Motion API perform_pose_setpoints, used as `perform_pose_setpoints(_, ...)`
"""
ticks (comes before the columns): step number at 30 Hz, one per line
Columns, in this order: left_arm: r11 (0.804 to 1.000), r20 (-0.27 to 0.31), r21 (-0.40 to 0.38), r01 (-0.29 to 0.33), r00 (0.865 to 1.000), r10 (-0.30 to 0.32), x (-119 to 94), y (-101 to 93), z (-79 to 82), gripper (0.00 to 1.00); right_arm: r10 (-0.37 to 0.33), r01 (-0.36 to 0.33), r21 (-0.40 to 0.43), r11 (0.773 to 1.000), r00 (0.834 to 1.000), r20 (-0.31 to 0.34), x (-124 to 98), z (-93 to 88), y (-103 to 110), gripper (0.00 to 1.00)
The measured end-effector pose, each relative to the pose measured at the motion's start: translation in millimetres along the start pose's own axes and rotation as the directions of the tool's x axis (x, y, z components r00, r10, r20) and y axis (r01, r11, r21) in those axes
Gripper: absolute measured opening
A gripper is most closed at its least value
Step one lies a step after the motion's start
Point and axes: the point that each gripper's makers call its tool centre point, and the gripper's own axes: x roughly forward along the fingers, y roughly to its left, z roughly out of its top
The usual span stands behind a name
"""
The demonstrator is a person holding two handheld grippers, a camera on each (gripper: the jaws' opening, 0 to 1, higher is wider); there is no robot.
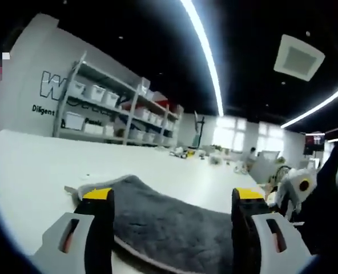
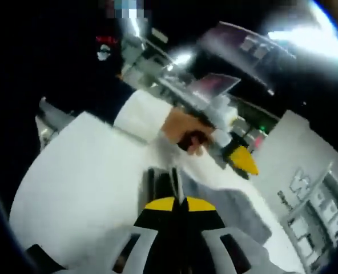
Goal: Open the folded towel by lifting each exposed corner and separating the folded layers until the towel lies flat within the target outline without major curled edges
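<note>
A grey towel with a pale trimmed edge lies folded on the white table. In the left gripper view my left gripper is open wide, its yellow-tipped fingers standing on either side of the towel, low over it. My right gripper shows at the right edge, apart from the towel, beside a dark sleeve. In the blurred right gripper view my right gripper has its yellow tips pressed together, with the towel to its right. Beyond it a hand holds the left gripper.
The table stretches far back to the left. At the wall stand shelves with white bins. Small clutter sits at the table's far end. A white sleeve reaches in over the table.
</note>
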Motion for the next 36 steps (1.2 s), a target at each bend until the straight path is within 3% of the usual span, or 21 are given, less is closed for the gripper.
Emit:
perform_pose_setpoints(2, 0.997, 0.048, -0.021, 0.071, 0.996, -0.07, -3.8, -12.4, 9.7, 0.8, -0.023, 0.022, 0.051, 0.998, 1.0, 0.02, -5.0, 0.7, -8.4, 0.0)
perform_pose_setpoints(4, 0.981, 0.107, -0.028, 0.191, 0.976, -0.187, -7.7, -35.5, 20.6, 0.8, -0.045, 0.038, 0.131, 0.991, 0.998, 0.053, -10.4, 2.4, -16.8, 0.0)
perform_pose_setpoints(6, 0.957, 0.144, -0.008, 0.29, 0.947, -0.286, -11.1, -58.0, 28.6, 0.8, -0.08, 0.06, 0.238, 0.969, 0.994, 0.078, -17.3, 2.5, -27.4, 0.0)
perform_pose_setpoints(7, 0.955, 0.139, 0.032, 0.296, 0.945, -0.297, -10.3, -63.5, 28.0, 0.8, -0.099, 0.07, 0.287, 0.955, 0.991, 0.088, -20.4, 1.4, -33.6, 0.0)
perform_pose_setpoints(10, 0.938, 0.02, 0.101, 0.332, 0.942, -0.336, -4.5, -79.9, 6.6, 0.82, -0.145, 0.087, 0.393, 0.915, 0.982, 0.12, -28.7, -0.5, -49.1, 0.0)
perform_pose_setpoints(13, 0.935, -0.069, 0.139, 0.326, 0.945, -0.32, 4.0, -82.6, -14.0, 0.82, -0.16, 0.076, 0.474, 0.877, 0.977, 0.139, -33.5, -2.9, -55.7, 0.0)
perform_pose_setpoints(15, 0.93, -0.12, 0.156, 0.333, 0.941, -0.317, 8.6, -83.2, -25.8, 0.82, -0.169, 0.079, 0.485, 0.871, 0.975, 0.143, -36.2, -3.7, -58.5, 0.0)
perform_pose_setpoints(21, 0.927, -0.167, 0.162, 0.337, 0.936, -0.311, 9.2, -84.4, -38.3, 0.7, -0.194, 0.076, 0.554, 0.829, 0.968, 0.158, -41.7, -3.9, -60.6, 0.0)
perform_pose_setpoints(23, 0.923, -0.172, 0.169, 0.347, 0.932, -0.319, 9.1, -84.5, -38.2, 0.64, -0.206, 0.073, 0.577, 0.814, 0.964, 0.17, -44.0, -3.2, -61.5, 0.0)
perform_pose_setpoints(26, 0.92, -0.161, 0.157, 0.358, 0.929, -0.334, 10.1, -84.6, -37.5, 0.55, -0.21, 0.042, 0.649, 0.76, 0.96, 0.185, -44.1, -4.6, -61.0, 0.0)
perform_pose_setpoints(28, 0.932, -0.16, 0.139, 0.335, 0.936, -0.313, 12.5, -79.1, -38.9, 0.53, -0.213, 0.023, 0.679, 0.733, 0.957, 0.198, -47.3, -2.7, -59.3, 0.0)
perform_pose_setpoints(30, 0.935, -0.184, 0.143, 0.323, 0.937, -0.296, 12.6, -75.9, -43.0, 0.46, -0.223, 0.03, 0.679, 0.734, 0.954, 0.198, -51.0, -1.8, -58.8, 0.0)
perform_pose_setpoints(32, 0.925, -0.184, 0.194, 0.325, 0.939, -0.291, 12.9, -77.2, -42.7, 0.37, -0.246, 0.046, 0.683, 0.729, 0.948, 0.199, -55.9, -0.9, -59.4, 0.0)
perform_pose_setpoints(34, 0.927, -0.175, 0.186, 0.326, 0.939, -0.295, 14.6, -76.1, -40.7, 0.32, -0.241, 0.023, 0.709, 0.705, 0.948, 0.209, -54.2, -0.8, -59.5, 0.0)
perform_pose_setpoints(36, 0.942, -0.171, 0.165, 0.292, 0.949, -0.264, 20.0, -70.2, -42.1, 0.31, -0.223, -0.02, 0.737, 0.676, 0.947, 0.23, -52.6, 1.6, -55.0, 0.0)
